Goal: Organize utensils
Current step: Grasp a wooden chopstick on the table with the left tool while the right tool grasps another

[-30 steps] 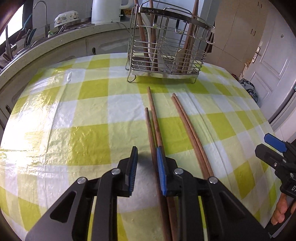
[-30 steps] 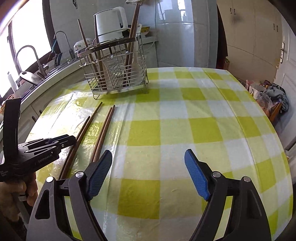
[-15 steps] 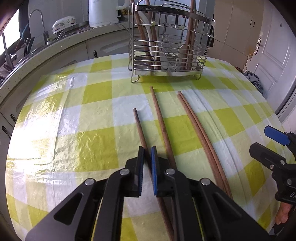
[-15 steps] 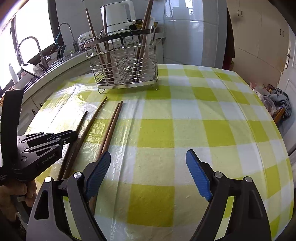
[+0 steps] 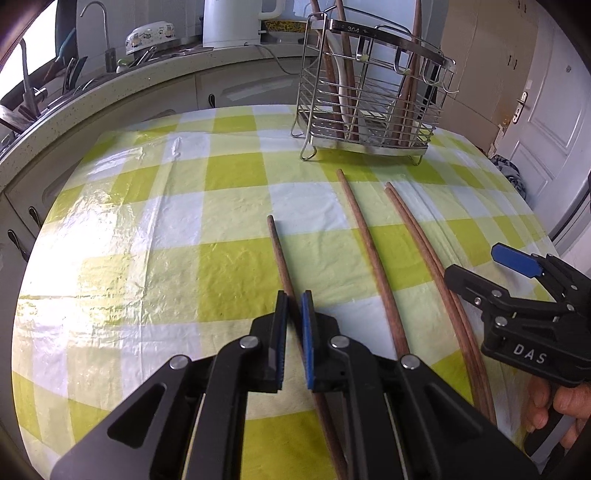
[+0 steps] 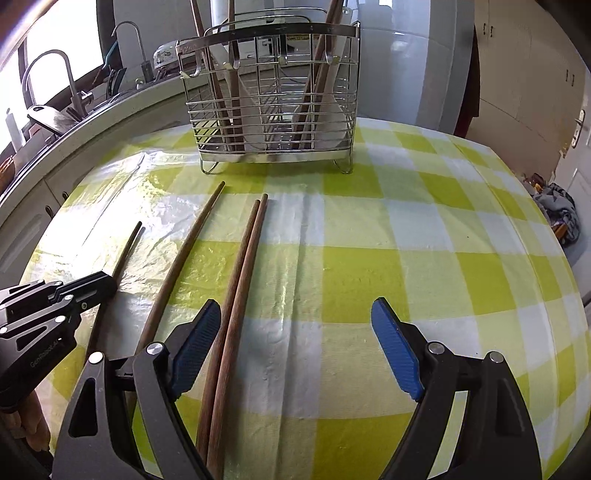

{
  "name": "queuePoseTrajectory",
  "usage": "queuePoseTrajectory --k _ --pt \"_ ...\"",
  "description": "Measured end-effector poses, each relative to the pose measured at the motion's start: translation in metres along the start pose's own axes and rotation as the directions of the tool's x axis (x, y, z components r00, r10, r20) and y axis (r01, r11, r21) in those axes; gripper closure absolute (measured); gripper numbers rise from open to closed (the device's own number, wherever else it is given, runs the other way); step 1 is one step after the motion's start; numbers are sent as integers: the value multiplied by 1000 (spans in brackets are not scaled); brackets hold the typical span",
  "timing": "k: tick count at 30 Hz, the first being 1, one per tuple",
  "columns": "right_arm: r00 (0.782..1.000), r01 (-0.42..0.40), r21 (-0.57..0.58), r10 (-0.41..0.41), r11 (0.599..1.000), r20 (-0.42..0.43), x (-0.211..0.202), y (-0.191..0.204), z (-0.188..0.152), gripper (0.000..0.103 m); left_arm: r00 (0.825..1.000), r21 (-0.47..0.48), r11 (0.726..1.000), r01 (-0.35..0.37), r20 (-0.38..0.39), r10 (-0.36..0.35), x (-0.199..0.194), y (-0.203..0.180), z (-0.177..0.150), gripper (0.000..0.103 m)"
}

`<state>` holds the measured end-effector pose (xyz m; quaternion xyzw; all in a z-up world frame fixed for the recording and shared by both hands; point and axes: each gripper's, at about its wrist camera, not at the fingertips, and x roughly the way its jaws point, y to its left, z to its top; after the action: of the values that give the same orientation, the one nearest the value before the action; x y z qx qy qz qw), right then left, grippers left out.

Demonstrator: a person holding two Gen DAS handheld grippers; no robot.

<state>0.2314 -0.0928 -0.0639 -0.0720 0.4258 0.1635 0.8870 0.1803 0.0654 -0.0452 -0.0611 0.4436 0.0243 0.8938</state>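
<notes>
Several long brown wooden chopsticks lie on the yellow-and-white checked tablecloth. My left gripper is shut on the leftmost chopstick, gripping it partway along its length. That gripper also shows at the left of the right wrist view. A single chopstick lies just right of it. Further right lies a pair of chopsticks. My right gripper hangs open over this pair, which lies close to the left pad. A wire utensil rack stands at the back, holding wooden utensils upright.
A curved kitchen counter with a sink tap and a white kettle runs behind the table. White doors stand to the right. The table edge curves away near a pile of cloth on the floor.
My left gripper closed on the leftmost chopstick and drew it left, away from its neighbour. My right gripper moved left and forward, so the pair now lies between its fingers.
</notes>
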Motion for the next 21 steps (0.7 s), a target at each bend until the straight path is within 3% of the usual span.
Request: queuePoseTrajectory --k 13,18,21 --pt "1000 18 -19 -19 1000 -15 9 -2 0 22 1000 -5 1000 12 5 -12 0 1 0 95" --pt "1000 -25 -42 25 999 -9 6 0 3 59 1000 1 1000 11 0 -11 1 1 1 95" --pt "999 -43 -48 42 998 -9 5 -1 3 69 1000 -1 1000 12 -3 -12 0 1 1 95"
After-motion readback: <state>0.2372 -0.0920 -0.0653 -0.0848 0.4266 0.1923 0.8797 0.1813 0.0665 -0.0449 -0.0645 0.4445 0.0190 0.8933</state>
